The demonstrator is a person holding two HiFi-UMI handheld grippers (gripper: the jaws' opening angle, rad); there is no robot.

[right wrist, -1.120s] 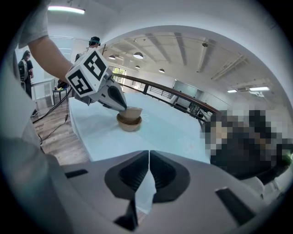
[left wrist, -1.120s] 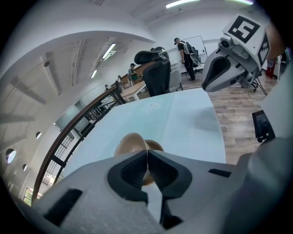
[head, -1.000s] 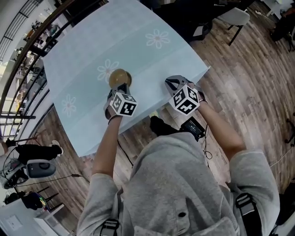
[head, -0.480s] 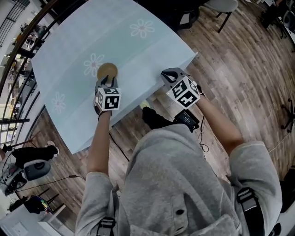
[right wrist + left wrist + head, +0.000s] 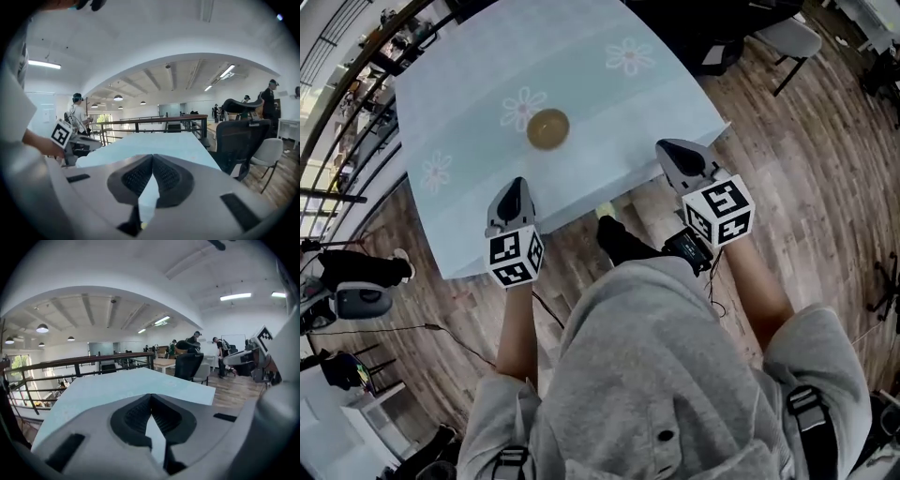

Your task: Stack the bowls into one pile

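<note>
Head view: brown bowl pile (image 5: 547, 128) sits alone on the pale blue table (image 5: 609, 112), well in from the near edge and just beside one flower print (image 5: 523, 108). From above it reads as one round stack; can't tell how many bowls are nested in it. No loose bowl shows anywhere else on the table, so by my judgement the stacking looks done or v. close to it.

Left gripper (image 5: 515, 186) hovers over the table's near edge, well apart from the pile. Right gripper (image 5: 667, 148) is by the near right corner, also well apart. Both gripper views show the jaws together at the tips w/ nothing between them, only table beyond.

If a bowl were left to add: open jaws before reaching, take the rim from the near side, lower it centred so it nests flat, no tilt. Otherwise the best move is prob. hands off, since a nudge w/ closed jaws could shove the pile.

Count: 1 pile, 2 grippers, 3 flower prints, 1 table.
</note>
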